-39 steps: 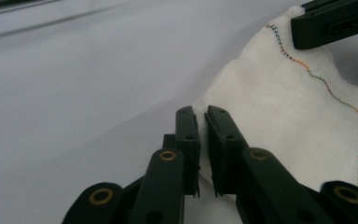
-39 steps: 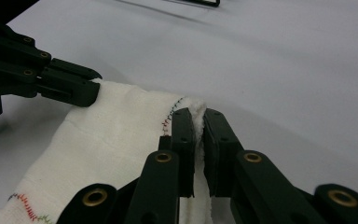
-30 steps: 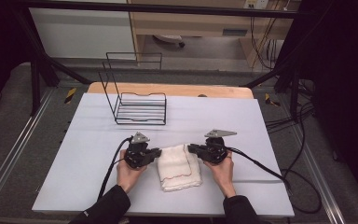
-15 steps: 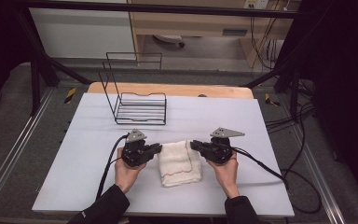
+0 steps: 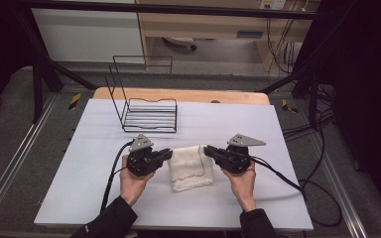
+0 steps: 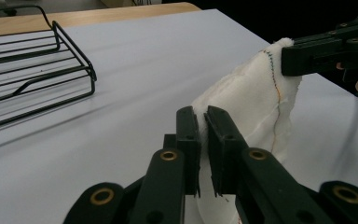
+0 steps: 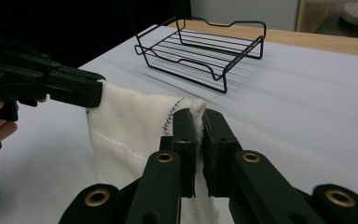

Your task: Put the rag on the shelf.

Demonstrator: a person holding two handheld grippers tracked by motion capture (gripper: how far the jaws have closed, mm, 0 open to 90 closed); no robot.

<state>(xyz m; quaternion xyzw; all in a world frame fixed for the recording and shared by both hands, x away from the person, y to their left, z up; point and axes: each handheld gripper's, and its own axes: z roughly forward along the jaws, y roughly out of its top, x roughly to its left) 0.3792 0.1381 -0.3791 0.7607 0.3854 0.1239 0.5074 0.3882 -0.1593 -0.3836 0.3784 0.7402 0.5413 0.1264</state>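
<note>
No readable writing or labels on anything. White cloth hung stretched between both grippers, long axis running gripper to gripper, lower part on white table. Left gripper pinched cloth's left top corner; right gripper pinched right top corner, jaws pointing at each other. Hands palm-in, forearms entering from near edge. Black wire rack beyond left gripper.

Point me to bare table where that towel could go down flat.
Free: the right half of the table, beside the wire rack, and the left strip past the left gripper. Crowded: the middle, where both grippers, right gripper included, hold the towel.
</note>
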